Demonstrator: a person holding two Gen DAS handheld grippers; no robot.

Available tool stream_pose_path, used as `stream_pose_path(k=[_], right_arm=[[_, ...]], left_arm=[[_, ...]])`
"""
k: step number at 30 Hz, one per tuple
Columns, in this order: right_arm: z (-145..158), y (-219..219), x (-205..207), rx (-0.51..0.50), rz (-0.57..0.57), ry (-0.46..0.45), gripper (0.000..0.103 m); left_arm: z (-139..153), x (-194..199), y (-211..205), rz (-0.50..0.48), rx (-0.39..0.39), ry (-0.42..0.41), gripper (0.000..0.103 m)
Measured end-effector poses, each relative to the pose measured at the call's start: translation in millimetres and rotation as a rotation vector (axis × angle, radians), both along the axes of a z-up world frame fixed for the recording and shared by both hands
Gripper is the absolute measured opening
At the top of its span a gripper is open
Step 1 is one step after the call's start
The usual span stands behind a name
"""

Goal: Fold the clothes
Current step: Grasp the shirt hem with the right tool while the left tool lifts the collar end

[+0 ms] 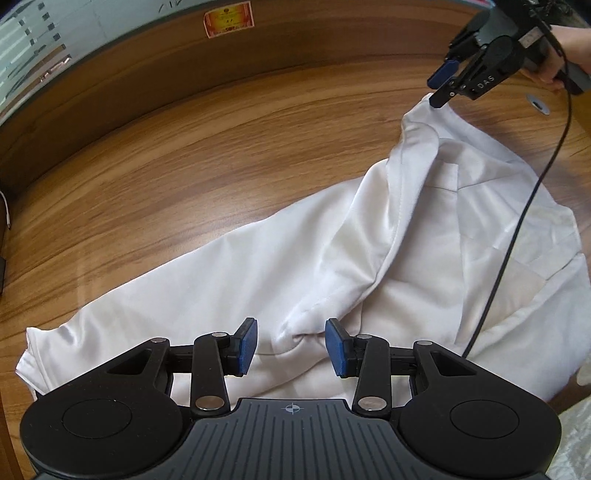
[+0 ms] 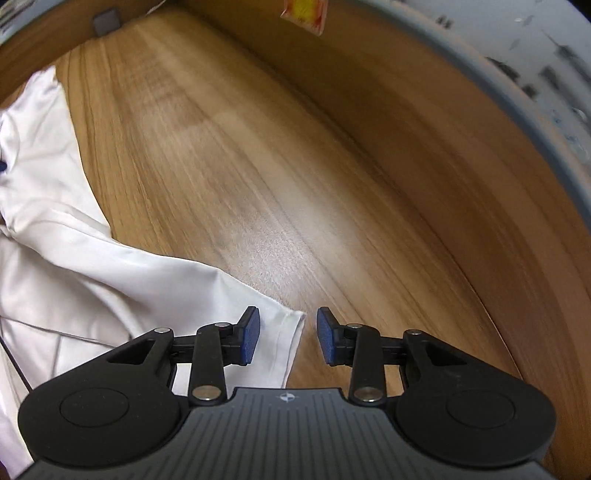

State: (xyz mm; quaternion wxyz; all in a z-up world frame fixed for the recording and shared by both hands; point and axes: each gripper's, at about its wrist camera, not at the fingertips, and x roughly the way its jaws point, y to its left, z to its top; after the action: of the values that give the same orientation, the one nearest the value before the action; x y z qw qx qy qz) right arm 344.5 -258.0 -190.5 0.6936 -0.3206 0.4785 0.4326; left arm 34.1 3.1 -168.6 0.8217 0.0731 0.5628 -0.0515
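A white garment (image 1: 229, 266) lies spread and rumpled on the wooden tabletop (image 1: 184, 155), most of its bulk toward the near side, with one corner reaching toward the far right part of the surface. It is not yet folded: a thick diagonal ridge of cloth runs across its middle, and what looks like a pocket or placket panel shows on the right portion.

The left claw (image 1: 290, 345) is released, its blue pads (image 1: 246, 345) set apart on either side of a bunched knot of fabric near the garment's near edge. No cloth is pinched between them. Judgement: it is placed here to take up the gathered fold, since that bunch is the easiest purchase on an otherwise flat sheet.

The right claw (image 2: 287, 338) is likewise released. In its own view a hemmed corner of the garment (image 2: 291, 332) lies between the spread pads (image 2: 327, 339), over bare tabletop (image 2: 295, 184). In the left wrist view this claw (image 1: 441, 86) sits at the garment's far corner, tips just at the cloth; whether they touch it cannot be told. Judgement: the two claws address opposite ends so the cloth can be drawn taut or carried over in one fold.

A black cable (image 1: 524, 206) trails across the garment's right portion. Risk, as a judgement: it may drag or snag the cloth during a lift.

A red and yellow label (image 1: 229, 18) is fixed at the far rim.
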Motion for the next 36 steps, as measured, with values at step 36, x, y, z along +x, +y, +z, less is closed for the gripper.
stream_pose_path(k=[36], right_arm=[[69.9,-102.6,-230.6,0.119,-0.135,-0.265,0.004]], left_arm=[[18.8,-52.0,-1.4,-0.315,0.078,-0.039,0.003]])
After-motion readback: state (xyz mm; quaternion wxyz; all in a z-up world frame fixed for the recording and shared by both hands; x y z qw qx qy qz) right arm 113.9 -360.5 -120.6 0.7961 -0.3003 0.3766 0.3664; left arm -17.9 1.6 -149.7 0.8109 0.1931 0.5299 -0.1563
